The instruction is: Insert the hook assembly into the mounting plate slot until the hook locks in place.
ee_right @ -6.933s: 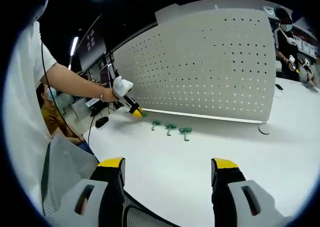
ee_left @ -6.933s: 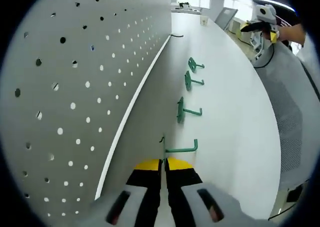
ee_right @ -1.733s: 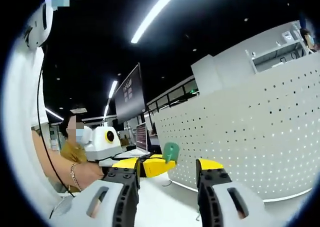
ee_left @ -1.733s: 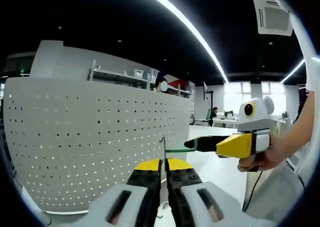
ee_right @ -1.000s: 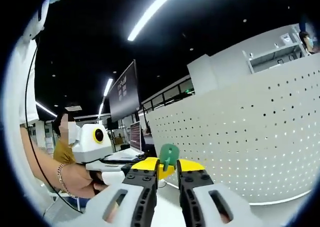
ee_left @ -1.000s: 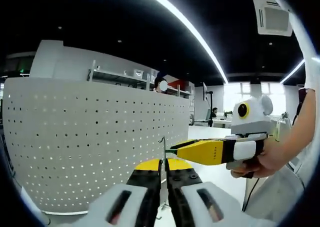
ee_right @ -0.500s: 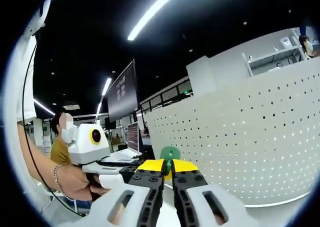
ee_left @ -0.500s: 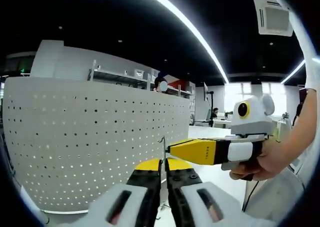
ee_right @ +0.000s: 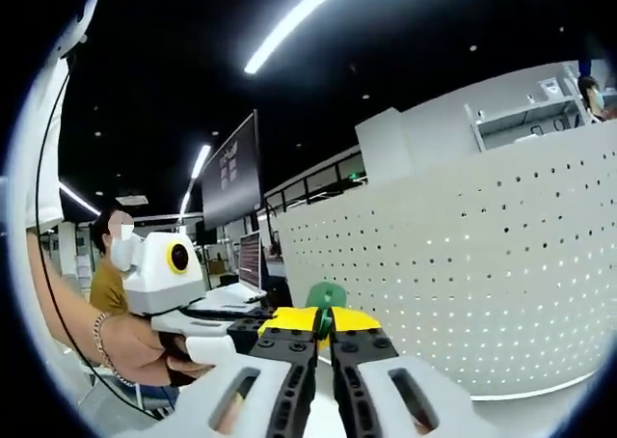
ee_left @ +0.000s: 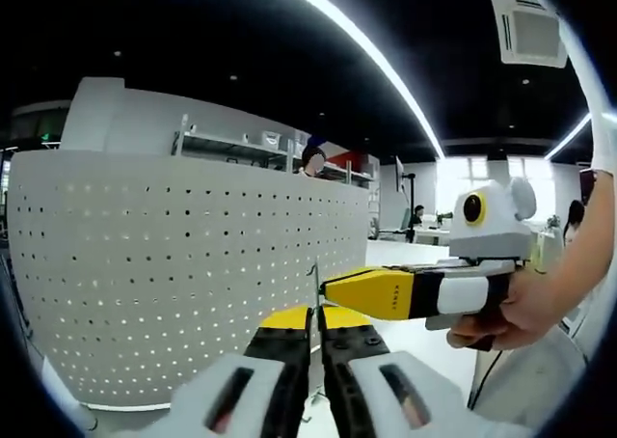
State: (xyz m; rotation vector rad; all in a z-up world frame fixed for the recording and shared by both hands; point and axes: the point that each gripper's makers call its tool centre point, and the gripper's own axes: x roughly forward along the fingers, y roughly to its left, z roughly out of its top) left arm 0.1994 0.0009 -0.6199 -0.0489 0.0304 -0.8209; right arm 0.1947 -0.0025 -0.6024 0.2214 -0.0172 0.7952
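The green hook assembly is held in the air between both grippers. In the left gripper view its round base shows edge-on as a thin dark line (ee_left: 313, 282) above my left gripper (ee_left: 314, 314), which is shut on it. My right gripper (ee_left: 331, 287) reaches in from the right and is shut on the hook's shaft, hiding it. In the right gripper view the hook's green base disc (ee_right: 326, 294) faces me just above my right gripper (ee_right: 323, 319). The left gripper's white housing (ee_right: 164, 264) sits at left. The white perforated mounting board (ee_left: 174, 274) (ee_right: 482, 274) stands behind.
A hand (ee_left: 501, 313) grips the right gripper's handle, and another hand (ee_right: 130, 346) holds the left one. The white table (ee_left: 410, 332) runs along the board's foot. A dark monitor (ee_right: 231, 182) stands far left, under ceiling light strips.
The right gripper's jaws, open 1.7 s ago, closed on the hook's shaft about 0.5 s ago and stay shut. Before that, the left gripper lifted the hook off the table.
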